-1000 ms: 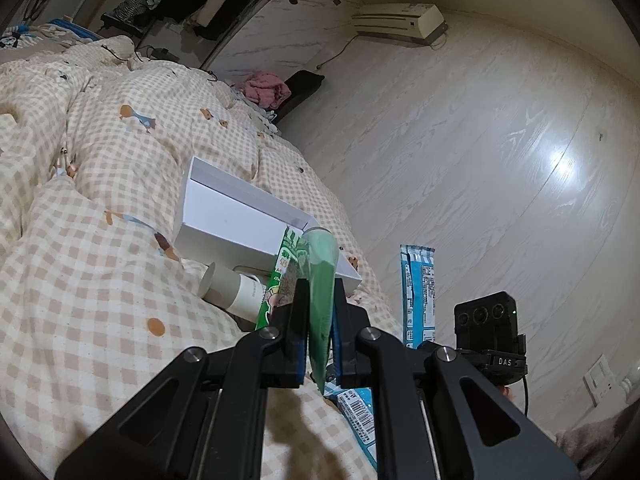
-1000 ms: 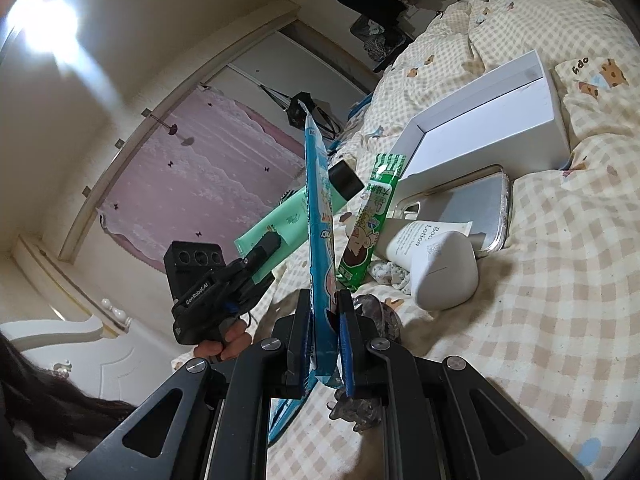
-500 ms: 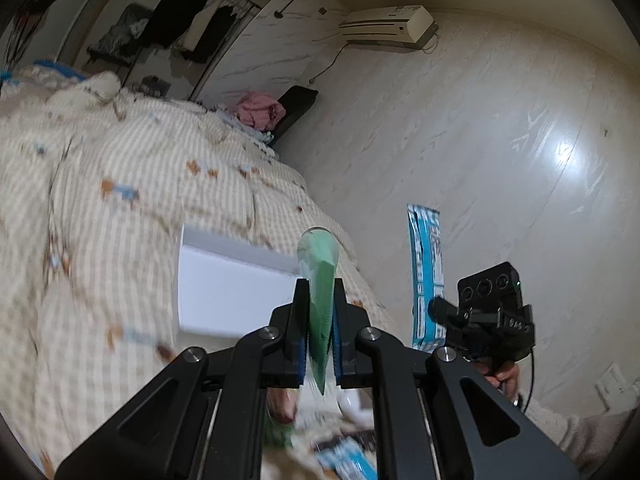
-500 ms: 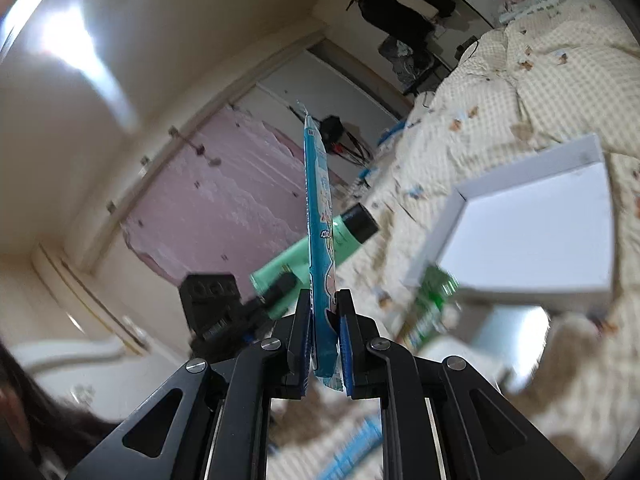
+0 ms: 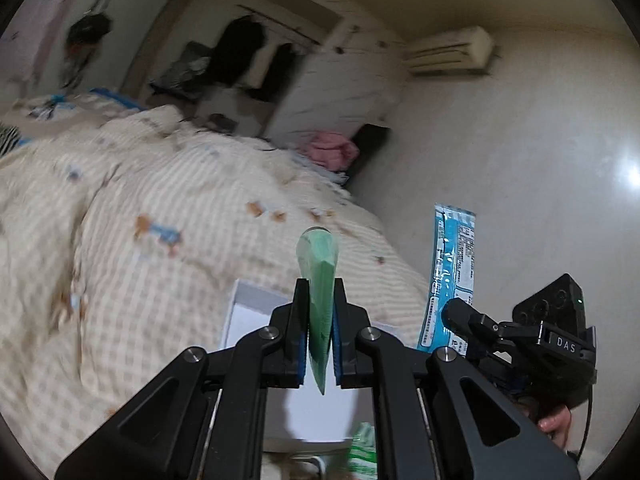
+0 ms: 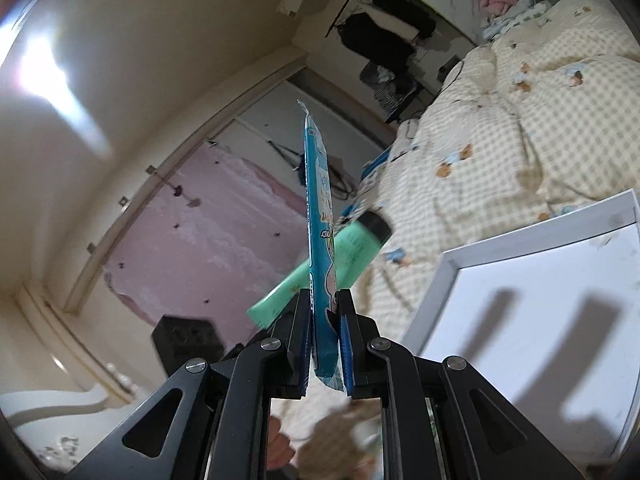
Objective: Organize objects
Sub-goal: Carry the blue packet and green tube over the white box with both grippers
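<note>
My left gripper (image 5: 321,354) is shut on the flat end of a mint-green tube (image 5: 319,280), held up over the near edge of a white open box (image 5: 250,314) on the bed. From the right wrist the same green tube (image 6: 352,250) shows its black cap (image 6: 376,224). My right gripper (image 6: 325,354) is shut on a long blue snack packet (image 6: 318,216) standing upright, left of the white box (image 6: 540,312). In the left wrist view that blue packet (image 5: 452,276) rises from the right gripper (image 5: 460,314), held by a hand (image 5: 554,424).
A cream checked duvet (image 5: 160,208) covers the bed. A green snack packet (image 5: 364,454) lies below the box. Pink clothes (image 5: 332,152) and hanging dark garments (image 5: 244,52) sit at the far end, an air conditioner (image 5: 448,54) on the wall, a pink curtain (image 6: 208,232) at left.
Both grippers have lifted and swung away from the pile of items toward the white box, each still holding its item. The items on the duvet have slid out of the bottom of both views.
</note>
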{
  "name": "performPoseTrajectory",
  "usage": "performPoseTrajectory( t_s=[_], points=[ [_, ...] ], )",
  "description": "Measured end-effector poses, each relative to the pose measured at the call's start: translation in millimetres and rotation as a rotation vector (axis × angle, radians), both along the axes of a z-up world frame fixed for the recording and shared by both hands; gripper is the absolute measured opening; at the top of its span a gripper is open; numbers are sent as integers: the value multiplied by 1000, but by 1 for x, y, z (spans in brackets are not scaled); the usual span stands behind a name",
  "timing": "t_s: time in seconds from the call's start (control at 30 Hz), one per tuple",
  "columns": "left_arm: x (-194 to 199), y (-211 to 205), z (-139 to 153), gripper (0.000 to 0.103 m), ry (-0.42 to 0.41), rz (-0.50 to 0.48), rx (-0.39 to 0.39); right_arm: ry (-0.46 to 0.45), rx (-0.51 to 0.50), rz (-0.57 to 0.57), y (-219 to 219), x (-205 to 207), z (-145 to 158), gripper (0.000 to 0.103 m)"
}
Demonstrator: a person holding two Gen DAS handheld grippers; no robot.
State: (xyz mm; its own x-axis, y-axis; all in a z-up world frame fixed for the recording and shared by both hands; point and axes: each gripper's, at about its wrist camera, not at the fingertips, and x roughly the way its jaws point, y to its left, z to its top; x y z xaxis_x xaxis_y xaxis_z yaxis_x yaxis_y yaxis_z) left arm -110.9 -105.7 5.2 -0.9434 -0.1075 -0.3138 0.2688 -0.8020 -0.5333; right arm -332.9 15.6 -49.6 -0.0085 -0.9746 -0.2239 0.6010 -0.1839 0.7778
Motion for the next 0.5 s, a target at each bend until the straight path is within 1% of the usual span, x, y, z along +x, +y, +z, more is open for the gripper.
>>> performPoseTrajectory(
  t_s=[0.03, 0.07, 0.1, 0.17, 0.23, 0.4, 0.5],
  points=[
    [-2, 1, -12, 10, -23, 5, 10, 2, 27, -2, -6, -2, -7, 11],
    [-4, 2, -17, 10, -34, -2, 12, 2, 50, -4, -10, -2, -12, 11],
    [-5, 3, -24, 10, -48, -17, 15, -1, 75, -6, -16, -3, -19, 11],
    [-8, 5, -34, 10, -66, -55, 32, -11, 91, -6, -21, -2, -26, 11],
    [-11, 3, -39, 10, -73, -76, 61, -29, 106, -7, -28, -2, -33, 11],
    [-14, -7, -55, 10, -119, -73, 114, -53, 159, -2, -35, -1, -47, 12],
    [-17, -2, -57, 11, -146, -76, 116, -61, 177, -9, -39, -1, -50, 12]
  ],
)
